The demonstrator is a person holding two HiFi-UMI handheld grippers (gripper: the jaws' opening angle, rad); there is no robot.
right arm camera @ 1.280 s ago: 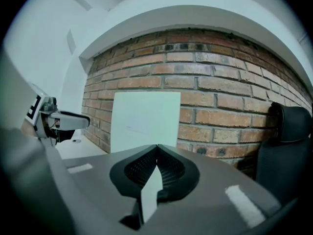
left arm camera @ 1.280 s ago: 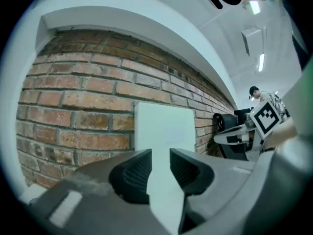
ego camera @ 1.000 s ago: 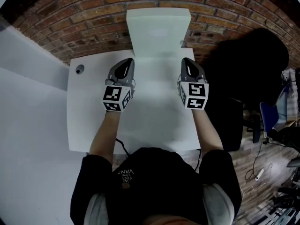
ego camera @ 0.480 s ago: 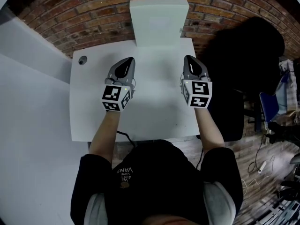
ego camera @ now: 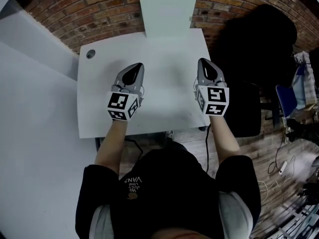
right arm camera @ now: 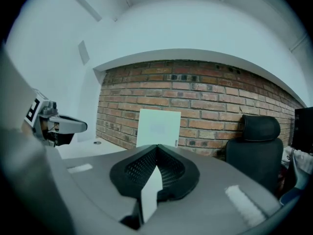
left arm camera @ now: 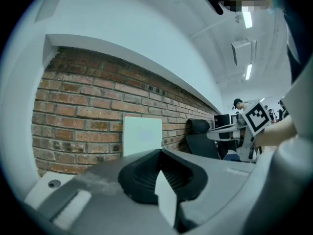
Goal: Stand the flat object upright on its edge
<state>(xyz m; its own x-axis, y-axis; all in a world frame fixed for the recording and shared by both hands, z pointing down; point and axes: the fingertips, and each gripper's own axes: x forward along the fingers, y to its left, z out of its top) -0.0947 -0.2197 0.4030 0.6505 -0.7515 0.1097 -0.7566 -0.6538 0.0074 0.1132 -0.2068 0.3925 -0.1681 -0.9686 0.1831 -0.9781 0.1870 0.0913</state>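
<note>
Head view, with both gripper views. The flat object, a pale square panel, stands at 12 o'clock at the far edge of the white table, its lower edge down and its back toward the brick wall; whether it leans on the bricks or stands free cannot be told. The left gripper at 10 o'clock and the right gripper at 2 o'clock hover over the bare tabletop, well apart from the panel. Each is clenched with pad against pad and nothing between. A small round hole lies near the table's 10 o'clock corner, and a dark chair stands off the table at 3 o'clock. By the look of it the standing-up is accomplished and the step in hand is a clean retreat. Done well, both tools draw back toward 6 o'clock without knocking the table, since a thin panel on its edge is likely to topple at a slight jolt. If a correction is wanted, the jaws are best parted first. The panel's side edges at 9 and 3 o'clock are then steadied together, low down, and released gently.
</note>
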